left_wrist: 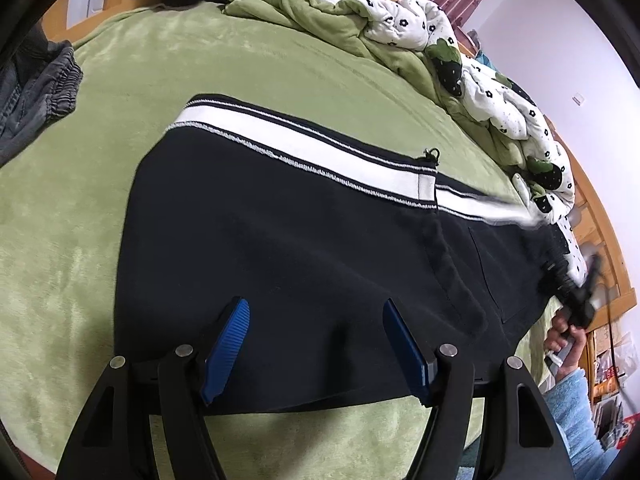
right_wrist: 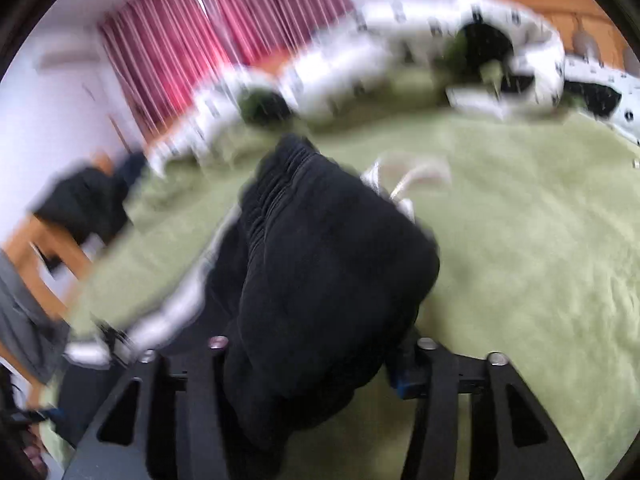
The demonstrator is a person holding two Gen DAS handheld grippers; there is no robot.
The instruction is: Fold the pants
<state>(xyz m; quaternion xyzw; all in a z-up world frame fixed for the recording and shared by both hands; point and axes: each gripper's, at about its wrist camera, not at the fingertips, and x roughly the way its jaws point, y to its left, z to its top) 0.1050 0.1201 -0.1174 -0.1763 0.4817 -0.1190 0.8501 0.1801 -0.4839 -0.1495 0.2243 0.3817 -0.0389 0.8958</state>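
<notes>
The pants (left_wrist: 280,240) are black with a broad white stripe edged in thin dark and speckled lines down the side. They lie flat on the green bed (left_wrist: 120,92), stretched straight ahead of the left tool (left_wrist: 316,320) and running off to its right.

The left tool's blue pads (left_wrist: 228,344) stand well apart over the near hem — the cloth lies under and between them, and they are not pressed together on it.

In the right wrist view, which is badly blurred, a thick bunch of the same black cloth with its gathered waistband fills the gap of the right tool (right_wrist: 316,360) — the fingers sit against it on both sides, gripping it just above the bed.

Beyond both tools a white flowered quilt (left_wrist: 400,20) is heaped along the far side of the bed. A grey garment (left_wrist: 36,92) lies far to the left of the left tool.
</notes>
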